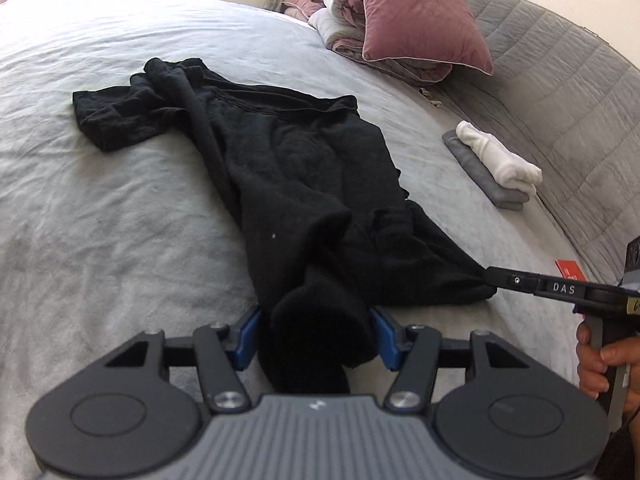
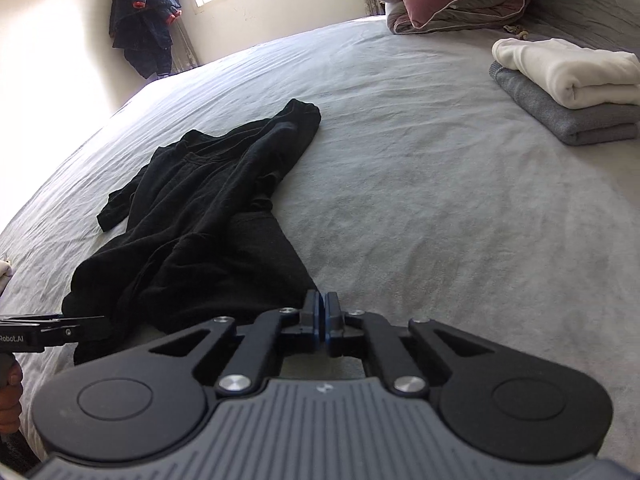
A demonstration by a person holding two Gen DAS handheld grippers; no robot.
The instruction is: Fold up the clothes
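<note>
A crumpled black garment (image 1: 296,168) lies stretched along the grey bed sheet (image 1: 100,220), its sleeve end far left. Close to the camera, my left gripper (image 1: 316,336) holds a thick bunch of its near end, which fills the gap between the blue pads (image 1: 250,336). My right gripper (image 1: 490,276) comes in from the right, pinched on the garment's near right corner. In the right wrist view the right gripper (image 2: 322,310) has its pads pressed together at the edge of the black garment (image 2: 192,232). The left gripper (image 2: 90,324) shows at the left against the cloth.
A folded white garment on a folded grey one (image 2: 568,80) lies at the right of the bed. A pink pillow on a rolled quilt (image 1: 416,20) sits at the back. A red card (image 1: 568,270) lies near a hand (image 1: 600,356). A dark jacket (image 2: 144,20) hangs in the corner.
</note>
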